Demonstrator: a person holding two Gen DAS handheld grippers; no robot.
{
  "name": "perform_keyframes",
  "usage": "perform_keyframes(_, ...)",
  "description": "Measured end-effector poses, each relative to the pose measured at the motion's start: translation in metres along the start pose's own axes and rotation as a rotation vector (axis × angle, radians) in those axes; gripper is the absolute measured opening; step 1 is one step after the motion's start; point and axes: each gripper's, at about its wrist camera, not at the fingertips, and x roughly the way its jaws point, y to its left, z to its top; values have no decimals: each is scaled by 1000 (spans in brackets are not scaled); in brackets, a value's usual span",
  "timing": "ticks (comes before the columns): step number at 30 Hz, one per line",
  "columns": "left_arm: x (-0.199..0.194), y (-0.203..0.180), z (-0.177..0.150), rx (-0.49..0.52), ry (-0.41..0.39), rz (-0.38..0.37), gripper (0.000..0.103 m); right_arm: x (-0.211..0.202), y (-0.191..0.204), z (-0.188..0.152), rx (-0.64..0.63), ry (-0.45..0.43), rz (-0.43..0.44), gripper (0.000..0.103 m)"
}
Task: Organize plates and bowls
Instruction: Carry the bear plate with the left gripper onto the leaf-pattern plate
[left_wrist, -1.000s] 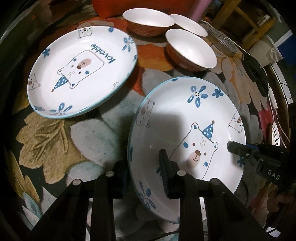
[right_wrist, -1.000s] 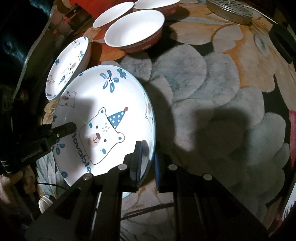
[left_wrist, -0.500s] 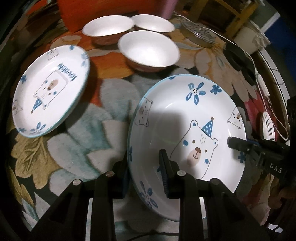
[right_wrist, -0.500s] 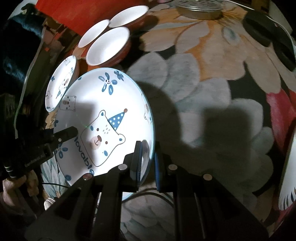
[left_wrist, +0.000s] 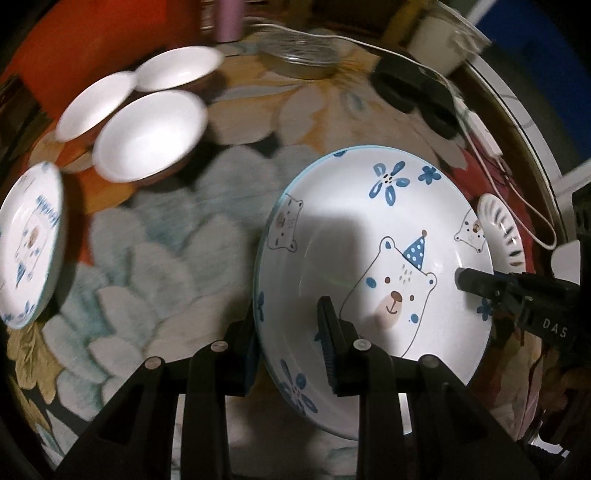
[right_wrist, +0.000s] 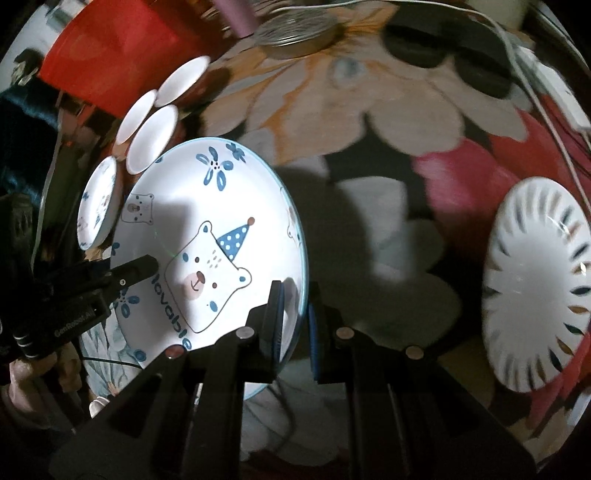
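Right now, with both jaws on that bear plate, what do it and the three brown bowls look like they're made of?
Bear plate: likely glazed ceramic; glossy white face with printed blue flowers, thin blue rim, light glinting off it.

Brown bowls: probably glazed ceramic or stoneware too; smooth white inside, brown outside. Motion blur hides their finer finish.

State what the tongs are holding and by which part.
Both tongs, left and right, clamp one white ceramic bear-print plate by its rim, at opposite edges, one finger inside and one outside.

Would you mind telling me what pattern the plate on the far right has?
White plate with thin dark dashes radiating around its rim, clearest in the right wrist view.
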Motion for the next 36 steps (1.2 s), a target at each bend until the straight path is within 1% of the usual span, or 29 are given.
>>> perform_keyframes(9,23,-77,18,110,29,-45,29,-35,-75,-13,154,-47,-49,13)
perform_keyframes(17,41,-132,24,198,57,-79,29,-56,-125,-28,249,-64,-86,13)
perform_keyframes(27,59,-174,28,243,82,-103,29,-70,-168,-41,320,-76,-116,13)
perform_keyframes(36,70,-215,36,299,76,-112,29,-79,-204,-49,384,-87,-140,13)
